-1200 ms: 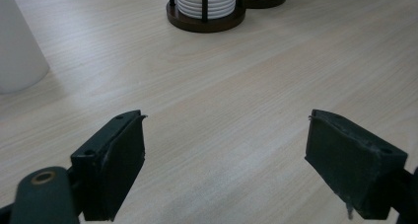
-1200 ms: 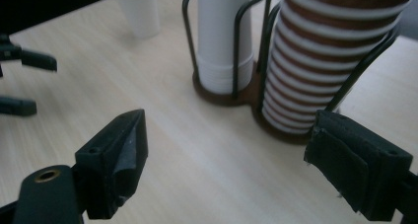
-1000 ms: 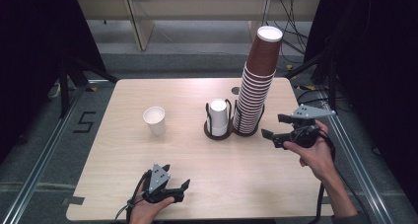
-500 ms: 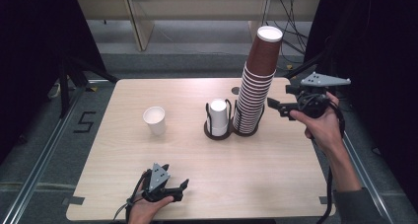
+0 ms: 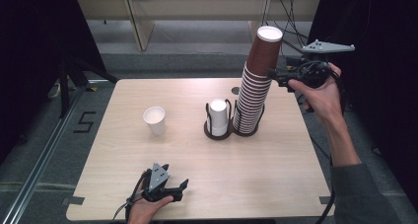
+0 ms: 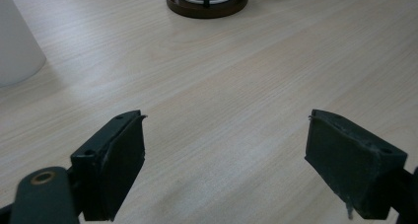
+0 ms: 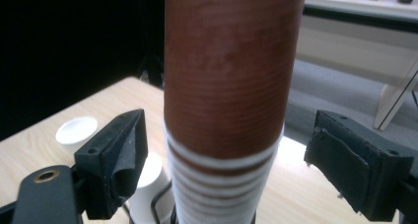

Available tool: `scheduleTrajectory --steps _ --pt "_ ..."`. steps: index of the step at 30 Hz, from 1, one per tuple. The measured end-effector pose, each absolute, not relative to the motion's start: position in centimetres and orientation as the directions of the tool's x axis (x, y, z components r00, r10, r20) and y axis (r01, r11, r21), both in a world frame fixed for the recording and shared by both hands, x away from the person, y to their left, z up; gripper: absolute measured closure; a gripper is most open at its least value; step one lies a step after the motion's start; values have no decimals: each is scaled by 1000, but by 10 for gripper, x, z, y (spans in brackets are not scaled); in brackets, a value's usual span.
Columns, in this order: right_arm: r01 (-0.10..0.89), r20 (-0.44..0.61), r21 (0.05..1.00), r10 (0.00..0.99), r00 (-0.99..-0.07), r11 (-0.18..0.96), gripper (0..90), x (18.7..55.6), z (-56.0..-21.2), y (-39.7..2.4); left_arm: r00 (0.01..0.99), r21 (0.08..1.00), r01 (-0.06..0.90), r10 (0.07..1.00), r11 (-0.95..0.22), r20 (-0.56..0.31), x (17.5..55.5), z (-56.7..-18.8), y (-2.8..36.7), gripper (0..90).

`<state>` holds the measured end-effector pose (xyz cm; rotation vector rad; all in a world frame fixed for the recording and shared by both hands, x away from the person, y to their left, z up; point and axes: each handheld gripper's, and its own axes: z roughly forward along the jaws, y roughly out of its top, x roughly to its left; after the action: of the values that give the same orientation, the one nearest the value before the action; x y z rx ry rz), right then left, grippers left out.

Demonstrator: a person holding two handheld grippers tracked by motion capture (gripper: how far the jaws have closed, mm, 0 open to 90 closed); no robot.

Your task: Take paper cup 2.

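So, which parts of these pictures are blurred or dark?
Right gripper view: the brown cup stack is close and soft, with dark background at left. Left gripper view: the tabletop is sharp and evenly lit. High view: room edges are dark.

Lab recording bay: black curtains [image 5: 29,46], floor rail [image 5: 47,155], taped-down wooden table [image 5: 276,174], loose cables [image 5: 291,7].
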<state>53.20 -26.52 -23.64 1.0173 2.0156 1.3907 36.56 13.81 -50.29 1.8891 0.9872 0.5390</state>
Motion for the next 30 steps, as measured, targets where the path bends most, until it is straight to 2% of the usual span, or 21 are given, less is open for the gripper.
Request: scheduleTrajectory --steps 12,21,25,30 --pt "295 19 935 806 -592 195 154 561 -217 -245 587 867 417 809 -275 -26 366 -503 138 146" --pt "305 44 937 806 -591 172 154 579 -218 -232 597 864 412 802 -290 -15 365 -502 139 147" --pt "316 71 937 810 -582 145 170 581 -219 -230 595 864 413 804 -289 -15 365 -501 139 147" --pt "303 55 941 811 -582 153 181 580 -216 -230 600 865 411 800 -286 -21 365 -502 139 147"
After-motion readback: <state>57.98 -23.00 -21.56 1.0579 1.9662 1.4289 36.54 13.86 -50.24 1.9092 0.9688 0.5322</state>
